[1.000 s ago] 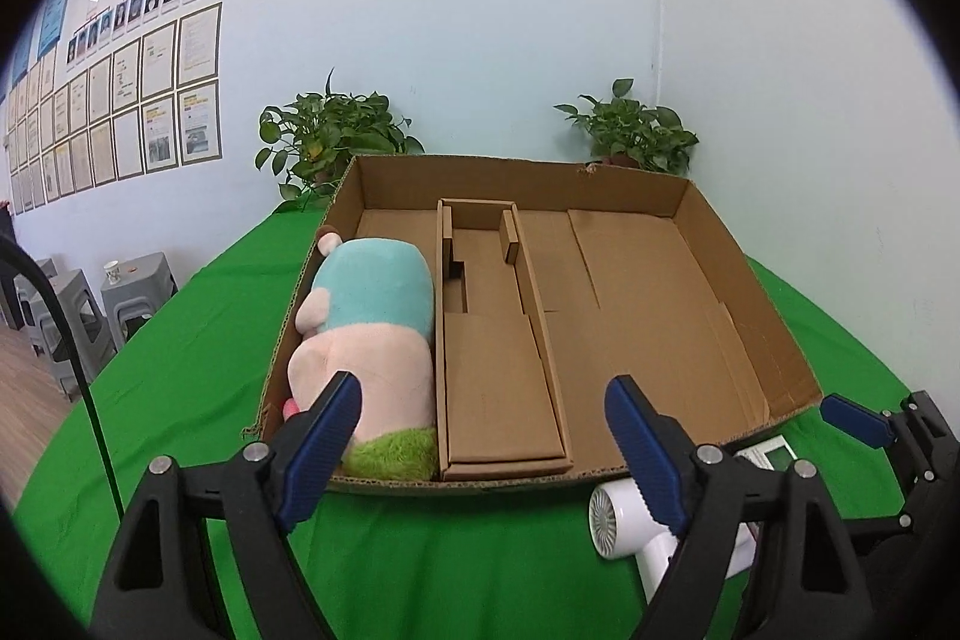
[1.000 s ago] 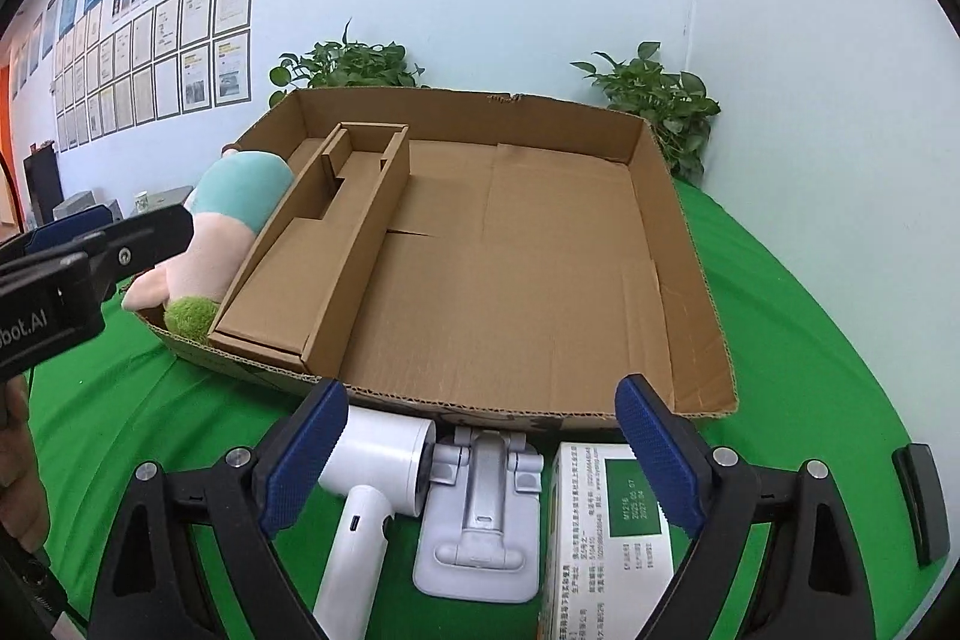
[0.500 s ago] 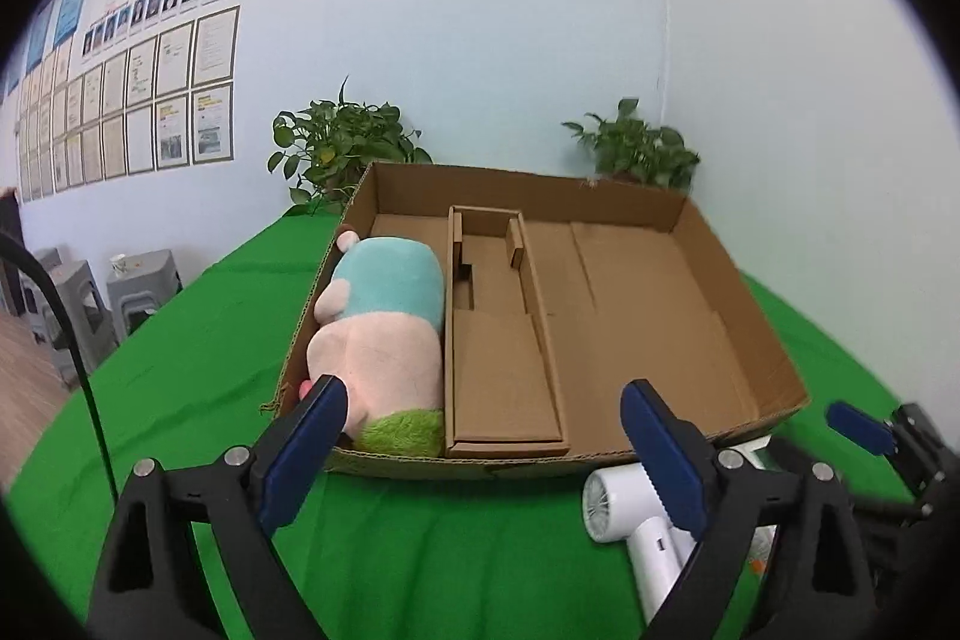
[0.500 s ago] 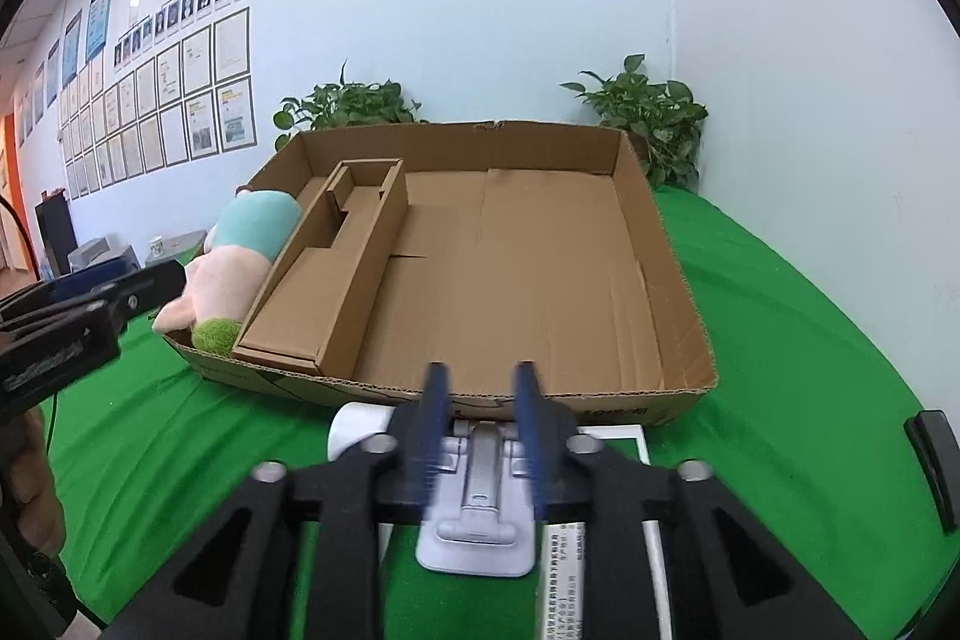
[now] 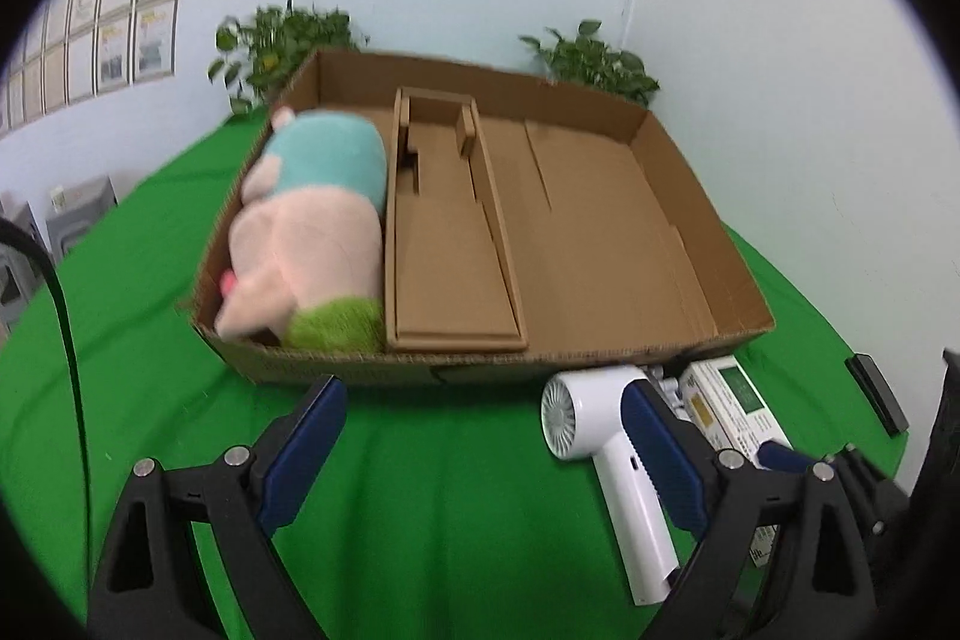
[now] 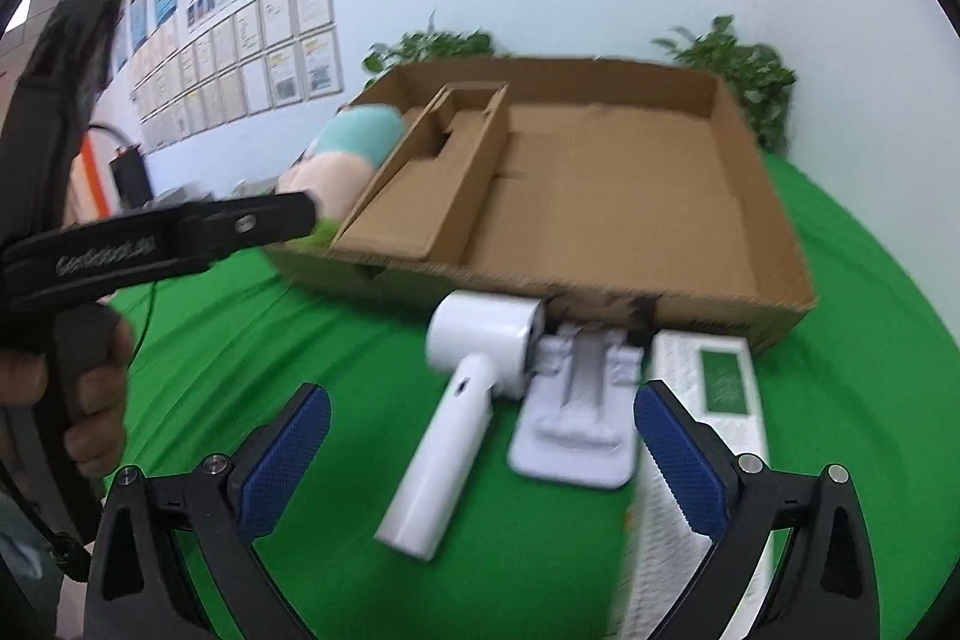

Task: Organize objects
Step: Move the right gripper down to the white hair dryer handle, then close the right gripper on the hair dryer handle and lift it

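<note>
Green-cloth counter (image 5: 450, 460); white walls, framed papers (potted plants in corner). Both jaws wide open, empty. White plastic hair dryer (image 6: 462, 400) at 12 o'clock of right gripper (image 6: 480, 466), before shallow cardboard tray (image 6: 600, 196); left gripper (image 5: 480, 454) near.

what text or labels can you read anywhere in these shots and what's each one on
Left gripper body, seen from the right wrist: white lettering, blurred, not readable.
White box with green panel: fine print, too small and blurred.
Framed wall documents and the photo row: too small.
Cardboard box, white hair dryer, plush toy: no text seen.
</note>
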Available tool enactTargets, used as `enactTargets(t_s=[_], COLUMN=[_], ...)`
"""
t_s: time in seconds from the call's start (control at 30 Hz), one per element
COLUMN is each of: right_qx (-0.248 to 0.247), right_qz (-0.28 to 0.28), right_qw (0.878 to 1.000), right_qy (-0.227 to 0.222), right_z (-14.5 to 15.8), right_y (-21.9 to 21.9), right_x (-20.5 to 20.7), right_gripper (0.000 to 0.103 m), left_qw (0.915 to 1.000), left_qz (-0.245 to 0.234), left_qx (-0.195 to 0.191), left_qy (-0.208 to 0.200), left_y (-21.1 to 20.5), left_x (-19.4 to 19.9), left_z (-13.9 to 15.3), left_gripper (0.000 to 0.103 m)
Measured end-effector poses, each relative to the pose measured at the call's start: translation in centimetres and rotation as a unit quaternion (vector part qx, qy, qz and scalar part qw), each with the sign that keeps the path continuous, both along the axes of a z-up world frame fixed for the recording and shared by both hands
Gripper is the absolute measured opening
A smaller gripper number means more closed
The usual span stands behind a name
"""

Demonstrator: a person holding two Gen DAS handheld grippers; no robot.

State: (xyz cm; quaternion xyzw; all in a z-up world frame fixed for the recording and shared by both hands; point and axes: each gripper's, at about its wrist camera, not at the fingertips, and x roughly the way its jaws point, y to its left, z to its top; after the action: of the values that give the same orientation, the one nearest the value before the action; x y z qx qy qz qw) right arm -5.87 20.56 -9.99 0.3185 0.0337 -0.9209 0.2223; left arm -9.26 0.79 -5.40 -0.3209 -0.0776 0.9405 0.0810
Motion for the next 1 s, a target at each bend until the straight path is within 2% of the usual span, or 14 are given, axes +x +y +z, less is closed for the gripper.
enactTargets(t_s=[0.1,0.23,0.33,0.37,0.4,0.47,0.57,0.67,0.77,0.87,0.93,1.0], right_qx=[0.012,0.022,0.041,0.047,0.054,0.061,0.059,0.042,0.027,0.020,0.019,0.020], right_qz=[0.018,0.018,0.021,0.019,0.015,0.010,0.004,0.000,0.007,0.017,0.021,0.021], right_qw=[0.999,0.998,0.997,0.997,0.996,0.995,0.995,0.994,0.992,0.991,0.991,0.992], right_qy=[-0.024,-0.049,-0.057,-0.062,-0.066,-0.079,-0.082,-0.103,-0.124,-0.135,-0.131,-0.125], right_z=[-1.7,-3.1,-3.8,-4.1,-4.2,-5.0,-5.4,-5.8,-6.2,-6.5,-6.7,-6.9], right_y=[-1.2,-2.0,-2.6,-2.8,-2.8,-2.9,-2.7,-2.2,-2.0,-2.2,-2.6,-2.9], right_x=[0.1,-0.3,-0.7,-0.9,-1.0,-1.3,-0.6,0.1,1.8,2.8,3.1,3.0], right_gripper=[0.097,0.092,0.081,0.066,0.046,0.034,0.030,0.025,0.025,0.029,0.042,0.046], left_qw=[0.9984,0.9948,0.9885,0.9853,0.9819,0.9782,0.9698,0.9616,0.9565,0.9478,0.9483,0.9458], left_qz=[-0.023,-0.051,-0.078,-0.086,-0.093,-0.102,-0.121,-0.141,-0.147,-0.147,-0.145,-0.147], left_qx=[0.030,0.061,0.098,0.114,0.127,0.140,0.163,0.176,0.181,0.202,0.202,0.210], left_qy=[-0.043,-0.064,-0.086,-0.094,-0.104,-0.115,-0.136,-0.156,-0.175,-0.198,-0.197,-0.199], left_y=[0.1,0.9,1.4,1.4,1.6,1.8,2.3,3.1,3.5,3.3,3.3,3.6], left_x=[-1.0,-1.5,-2.0,-2.2,-2.5,-2.7,-2.8,-1.7,-0.2,0.3,0.4,0.4], left_z=[-1.4,-2.6,-3.5,-3.8,-4.2,-4.6,-5.3,-6.0,-7.1,-8.3,-8.3,-8.3], left_gripper=[0.092,0.092,0.090,0.088,0.087,0.082,0.079,0.073,0.073,0.073,0.073,0.073])
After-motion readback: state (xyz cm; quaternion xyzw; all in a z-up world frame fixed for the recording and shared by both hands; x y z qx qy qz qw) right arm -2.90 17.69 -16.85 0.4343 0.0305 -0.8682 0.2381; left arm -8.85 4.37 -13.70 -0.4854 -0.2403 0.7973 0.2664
